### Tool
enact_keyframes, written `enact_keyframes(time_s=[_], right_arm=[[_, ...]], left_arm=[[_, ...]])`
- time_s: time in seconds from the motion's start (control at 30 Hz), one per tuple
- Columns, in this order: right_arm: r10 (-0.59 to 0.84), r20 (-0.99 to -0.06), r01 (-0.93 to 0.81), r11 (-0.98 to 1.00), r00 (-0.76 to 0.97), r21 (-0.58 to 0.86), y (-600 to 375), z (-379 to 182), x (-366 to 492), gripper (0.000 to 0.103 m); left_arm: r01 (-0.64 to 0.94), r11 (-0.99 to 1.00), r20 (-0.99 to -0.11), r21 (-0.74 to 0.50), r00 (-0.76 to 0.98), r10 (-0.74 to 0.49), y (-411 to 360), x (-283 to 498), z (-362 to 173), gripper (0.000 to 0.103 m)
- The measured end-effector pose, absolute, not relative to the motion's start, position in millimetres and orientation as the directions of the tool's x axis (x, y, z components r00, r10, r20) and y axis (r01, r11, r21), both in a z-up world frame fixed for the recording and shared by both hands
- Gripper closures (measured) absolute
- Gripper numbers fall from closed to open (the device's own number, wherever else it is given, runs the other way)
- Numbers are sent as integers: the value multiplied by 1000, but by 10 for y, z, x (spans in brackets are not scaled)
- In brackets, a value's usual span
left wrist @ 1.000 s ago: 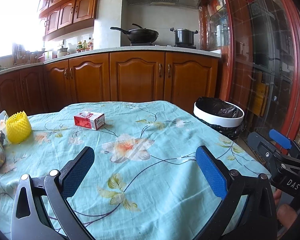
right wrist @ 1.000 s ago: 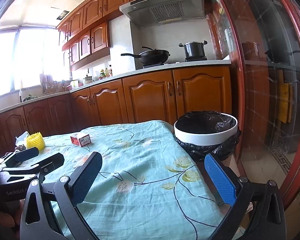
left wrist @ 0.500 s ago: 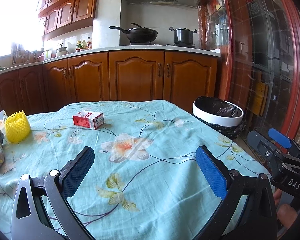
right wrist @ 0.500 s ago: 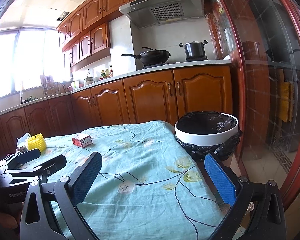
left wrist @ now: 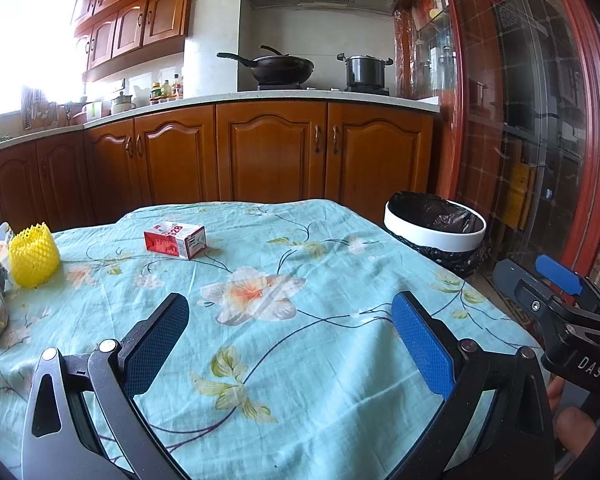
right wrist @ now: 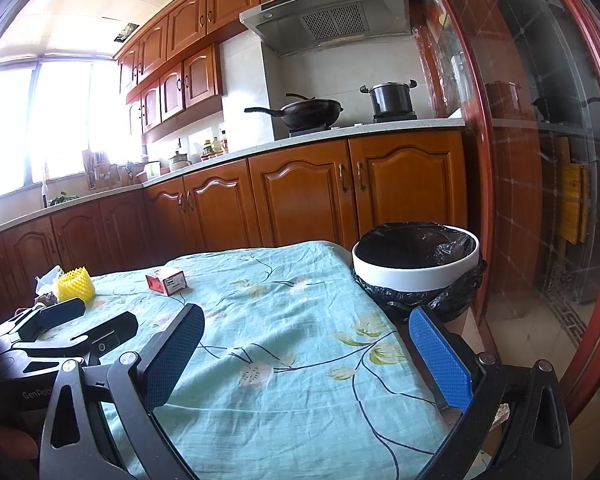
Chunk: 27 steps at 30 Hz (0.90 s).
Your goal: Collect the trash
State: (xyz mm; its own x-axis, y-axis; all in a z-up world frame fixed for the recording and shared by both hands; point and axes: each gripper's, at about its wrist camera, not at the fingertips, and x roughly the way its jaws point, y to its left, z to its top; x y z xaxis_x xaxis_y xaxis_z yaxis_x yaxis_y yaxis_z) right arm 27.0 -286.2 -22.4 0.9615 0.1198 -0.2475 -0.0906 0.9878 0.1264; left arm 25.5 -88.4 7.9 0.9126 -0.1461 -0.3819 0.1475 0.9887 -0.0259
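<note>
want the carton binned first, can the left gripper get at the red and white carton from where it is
Probably yes: the left gripper is open, and only bare tablecloth lies between it and the carton, lying alone ahead.

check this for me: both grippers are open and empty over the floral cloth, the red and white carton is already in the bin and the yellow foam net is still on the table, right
One thing is off: the red and white carton is not in the bin. It lies on the floral cloth, as the left wrist view shows. The rest holds: left gripper and right gripper are open and empty, and the yellow foam net is on the table.
</note>
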Motion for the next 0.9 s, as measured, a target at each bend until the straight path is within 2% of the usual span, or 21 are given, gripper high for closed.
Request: enact_keyframes(time_s=[0.9], right_arm=[[132, -253, -98, 985, 958, 142, -2854, -226, 279, 0]], left_arm=[[156, 987, -401, -26, 903, -153, -856, 312, 25, 0]])
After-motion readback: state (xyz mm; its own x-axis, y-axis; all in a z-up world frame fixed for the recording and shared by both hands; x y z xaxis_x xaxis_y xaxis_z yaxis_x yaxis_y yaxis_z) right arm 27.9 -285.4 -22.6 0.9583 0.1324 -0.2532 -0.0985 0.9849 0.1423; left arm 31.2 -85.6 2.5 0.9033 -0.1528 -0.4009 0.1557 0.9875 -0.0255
